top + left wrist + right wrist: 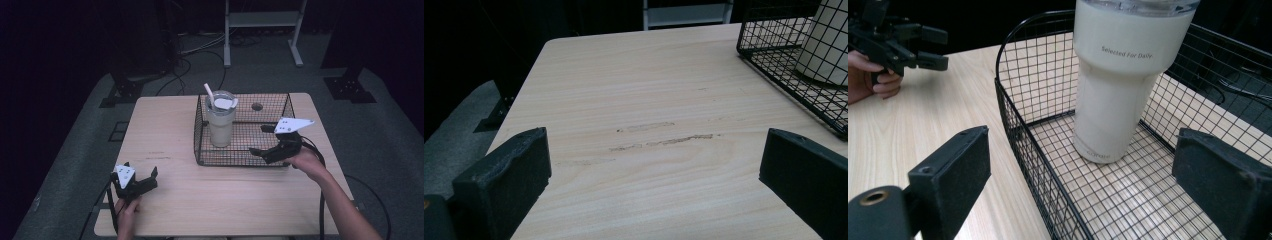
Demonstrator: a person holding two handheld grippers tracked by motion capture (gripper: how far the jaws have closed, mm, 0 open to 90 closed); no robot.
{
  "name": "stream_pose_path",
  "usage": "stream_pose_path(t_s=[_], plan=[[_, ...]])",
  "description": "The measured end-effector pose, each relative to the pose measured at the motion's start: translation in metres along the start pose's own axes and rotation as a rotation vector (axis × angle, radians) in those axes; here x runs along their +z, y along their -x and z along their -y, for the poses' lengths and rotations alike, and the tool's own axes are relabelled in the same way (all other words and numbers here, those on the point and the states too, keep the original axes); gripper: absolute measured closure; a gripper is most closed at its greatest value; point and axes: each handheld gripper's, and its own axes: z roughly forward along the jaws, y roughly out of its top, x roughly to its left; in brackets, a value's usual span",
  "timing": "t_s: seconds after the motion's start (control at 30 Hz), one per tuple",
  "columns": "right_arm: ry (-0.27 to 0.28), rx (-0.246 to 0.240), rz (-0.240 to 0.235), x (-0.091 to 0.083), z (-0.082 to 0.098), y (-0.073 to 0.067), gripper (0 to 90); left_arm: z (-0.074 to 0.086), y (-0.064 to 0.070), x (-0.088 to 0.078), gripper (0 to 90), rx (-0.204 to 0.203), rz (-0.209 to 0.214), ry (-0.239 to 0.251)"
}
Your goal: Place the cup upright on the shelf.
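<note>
Standing upright inside the black wire basket (200, 131), the cream-white plastic tumbler with straw (221, 121) waits ungrasped just ahead of the wide-open right gripper (262, 140), while the left gripper (141, 175), jaws also apart, hovers well away.

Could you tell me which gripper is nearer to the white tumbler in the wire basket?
Right. The right gripper hovers over the basket beside the tumbler; the left gripper sits apart near the table's front corner.
</note>
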Motion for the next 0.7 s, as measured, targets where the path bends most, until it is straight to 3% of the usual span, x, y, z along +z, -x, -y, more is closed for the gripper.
stream_pose_path(t_s=[0.27, 0.7], plan=[[0.0, -0.023, -0.009, -0.009, 0.006, -0.01, 7.9, 0.0, 0.0, 0.0, 0.0, 0.001, -0.001, -0.001], [-0.002, -0.01, -0.03, -0.018, 0.024, -0.023, 7.9, 0.0, 0.001, 0.0, 0.0, 0.001, 0.001, 0.0]])
